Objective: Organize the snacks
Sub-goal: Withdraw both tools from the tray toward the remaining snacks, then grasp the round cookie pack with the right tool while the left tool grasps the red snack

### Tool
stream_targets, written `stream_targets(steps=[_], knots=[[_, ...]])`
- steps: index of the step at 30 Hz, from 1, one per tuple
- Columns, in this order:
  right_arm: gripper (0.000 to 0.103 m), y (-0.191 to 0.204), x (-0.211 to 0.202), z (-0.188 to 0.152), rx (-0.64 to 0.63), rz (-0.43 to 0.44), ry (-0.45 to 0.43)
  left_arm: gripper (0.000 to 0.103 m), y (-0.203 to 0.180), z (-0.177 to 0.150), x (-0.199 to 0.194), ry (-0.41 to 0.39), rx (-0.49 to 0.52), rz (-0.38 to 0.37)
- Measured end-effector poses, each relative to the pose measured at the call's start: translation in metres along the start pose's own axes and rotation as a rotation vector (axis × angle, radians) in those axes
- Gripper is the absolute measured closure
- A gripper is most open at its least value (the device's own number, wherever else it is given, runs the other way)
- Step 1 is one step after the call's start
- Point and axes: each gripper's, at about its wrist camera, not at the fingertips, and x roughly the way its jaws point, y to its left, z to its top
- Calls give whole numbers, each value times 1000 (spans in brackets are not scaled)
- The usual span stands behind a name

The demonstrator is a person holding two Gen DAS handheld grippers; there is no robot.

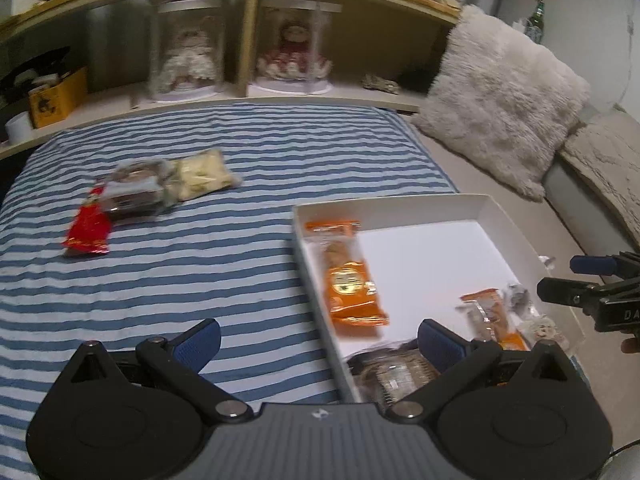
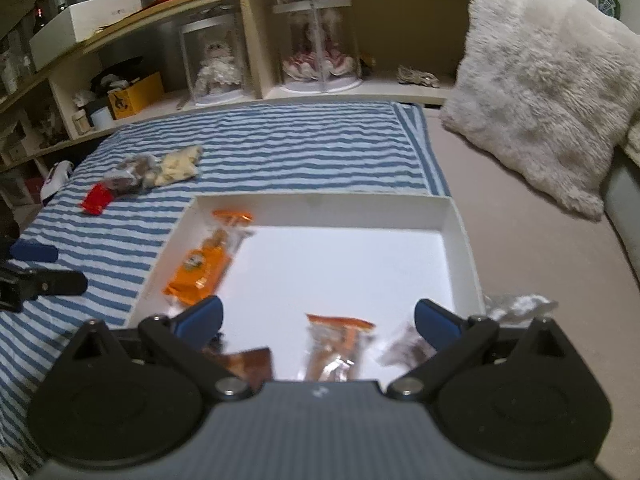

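White cardboard box lies open on the bed, by the blue-striped sheet. Three snacks wait outside on the sheet: a red foil packet, a clear pack of brown cakes and a clear bag of pale pieces. They lie ahead and to the left of the left tongs, which are nearer than the right tongs. Both tongs are wide and empty. Inside the box I count two orange packets and some clear wrapped ones, too blurred to count.
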Motion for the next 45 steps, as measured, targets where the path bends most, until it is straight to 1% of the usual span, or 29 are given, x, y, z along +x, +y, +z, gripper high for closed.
stream_targets(steps=[7, 12, 18, 21, 26, 29, 32, 35, 37, 38, 39, 40, 42, 43, 44, 45], knots=[[0, 35, 9, 15, -6, 32, -8, 0, 35, -1, -13, -33, -52, 26], [0, 60, 16, 29, 0, 58, -24, 0, 59, 3, -22, -49, -93, 21], [0, 90, 24, 47, 5, 79, -54, 0, 93, 8, -40, -113, -137, 66], [0, 108, 33, 58, 2, 111, -61, 0, 109, 14, -49, -160, -159, 86], [0, 137, 49, 73, 9, 162, -107, 0, 131, 23, -52, -205, -179, 131], [0, 152, 58, 84, 11, 177, -131, 0, 142, 30, -46, -213, -165, 169], [0, 170, 75, 100, 19, 203, -134, 0, 153, 40, -33, -213, -107, 195], [1, 184, 98, 121, 78, 244, -99, 0, 162, 53, -16, -181, -15, 190], [1, 190, 116, 132, 128, 287, -89, 1, 170, 58, -5, -176, 10, 183], [2, 193, 126, 138, 154, 306, -78, 2, 175, 61, 1, -167, 13, 172], [5, 196, 136, 142, 175, 315, -65, 5, 180, 62, 8, -157, 10, 160], [8, 200, 146, 146, 190, 320, -53, 12, 187, 64, 16, -145, 5, 144], [25, 208, 170, 155, 212, 323, -21, 19, 198, 67, 34, -118, -12, 130], [29, 210, 180, 157, 221, 322, -7, 22, 202, 68, 41, -113, -16, 128], [33, 214, 191, 159, 230, 322, 6, 23, 206, 69, 49, -112, -18, 127], [35, 219, 201, 162, 238, 324, 18, 25, 209, 70, 55, -113, -21, 123]])
